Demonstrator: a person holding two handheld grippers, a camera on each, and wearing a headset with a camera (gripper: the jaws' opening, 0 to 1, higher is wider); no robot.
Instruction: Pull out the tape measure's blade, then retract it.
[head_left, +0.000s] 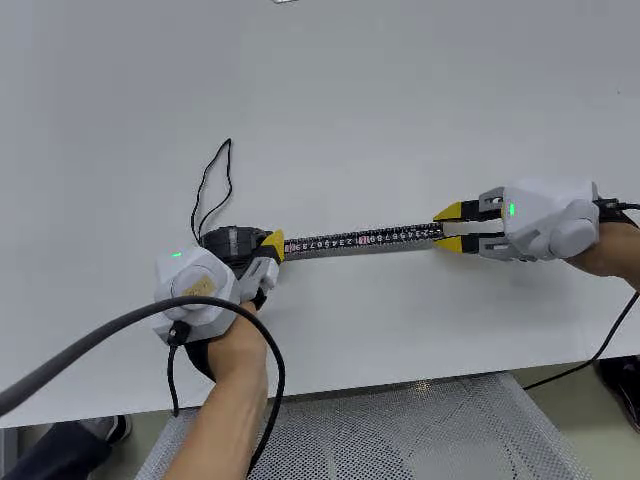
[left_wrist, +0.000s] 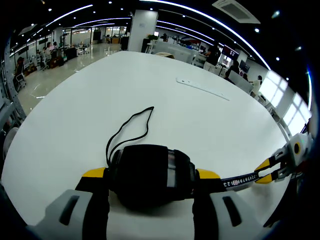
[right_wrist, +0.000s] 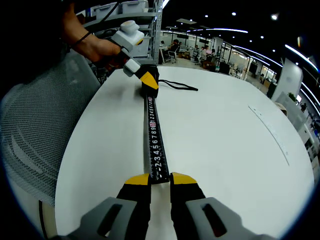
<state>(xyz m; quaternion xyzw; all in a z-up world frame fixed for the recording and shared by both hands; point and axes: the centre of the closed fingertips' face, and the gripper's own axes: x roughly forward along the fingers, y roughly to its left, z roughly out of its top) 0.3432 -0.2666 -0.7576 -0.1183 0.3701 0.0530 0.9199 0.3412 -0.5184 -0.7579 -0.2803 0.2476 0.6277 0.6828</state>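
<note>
White workbench (head_left: 400, 100) bears a tape measure (head_left: 232, 243), left gripper (left_wrist: 151, 174) jaws clamping its case, right gripper (right_wrist: 160, 179) jaws pinching its blade (right_wrist: 154, 135) tip.

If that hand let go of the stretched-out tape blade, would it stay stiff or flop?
Probably fairly stiff: the blade runs straight from the tape measure case to the right gripper. Being thin, it would likely buckle if pushed sideways, and may spring back once released.
</note>
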